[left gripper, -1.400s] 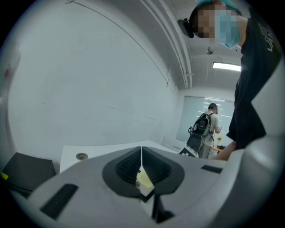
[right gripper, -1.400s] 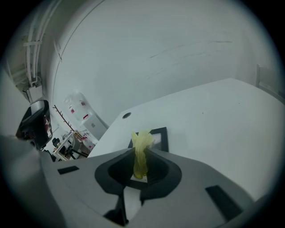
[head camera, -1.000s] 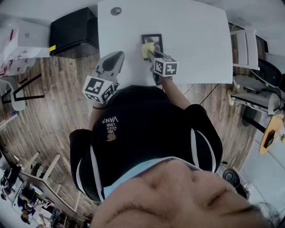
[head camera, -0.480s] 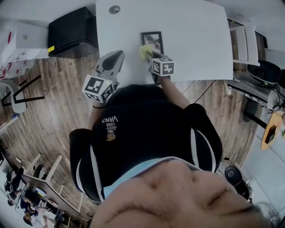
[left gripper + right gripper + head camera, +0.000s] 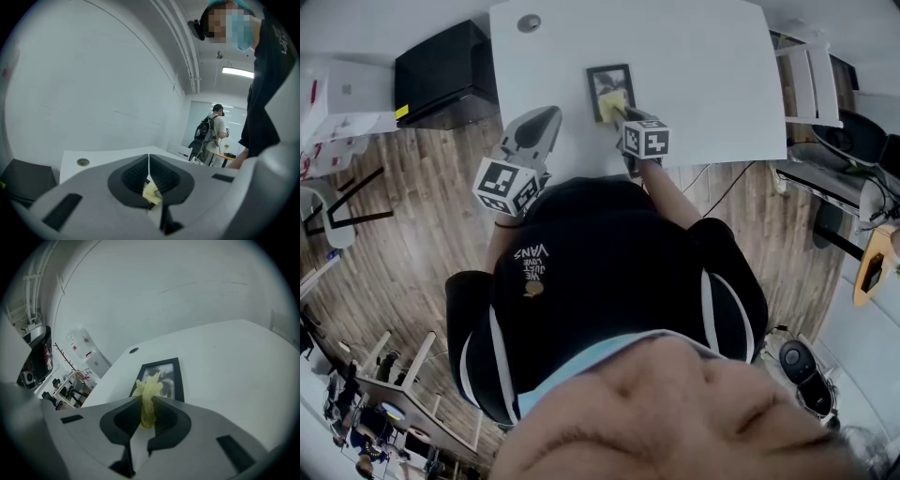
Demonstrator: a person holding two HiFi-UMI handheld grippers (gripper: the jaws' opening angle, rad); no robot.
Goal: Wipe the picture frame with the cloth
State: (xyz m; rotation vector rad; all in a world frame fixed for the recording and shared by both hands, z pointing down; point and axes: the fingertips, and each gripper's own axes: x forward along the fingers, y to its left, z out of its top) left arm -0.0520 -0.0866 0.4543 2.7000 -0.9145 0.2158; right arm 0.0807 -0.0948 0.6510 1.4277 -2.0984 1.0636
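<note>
Closest to us, the left gripper (image 5: 534, 131) hangs by the table's near edge with its ribbed dark pads meeting in a thin line. A small yellow patch shows in the opening below them, and we cannot tell whether it is gripped or only seen through the gap. Just ahead, the right gripper (image 5: 149, 399) is clamped tight on the cloth (image 5: 147, 392), a soft yellow rag bunched into a crumpled, upright twist. Its free end overlaps the near end of the picture frame (image 5: 179, 380). The frame is a thin, black, matte rectangle around a black-and-white print, lying flat on the smooth white table (image 5: 225, 362). Farther back, we see a round grommet (image 5: 134, 350) set in the tabletop.
</note>
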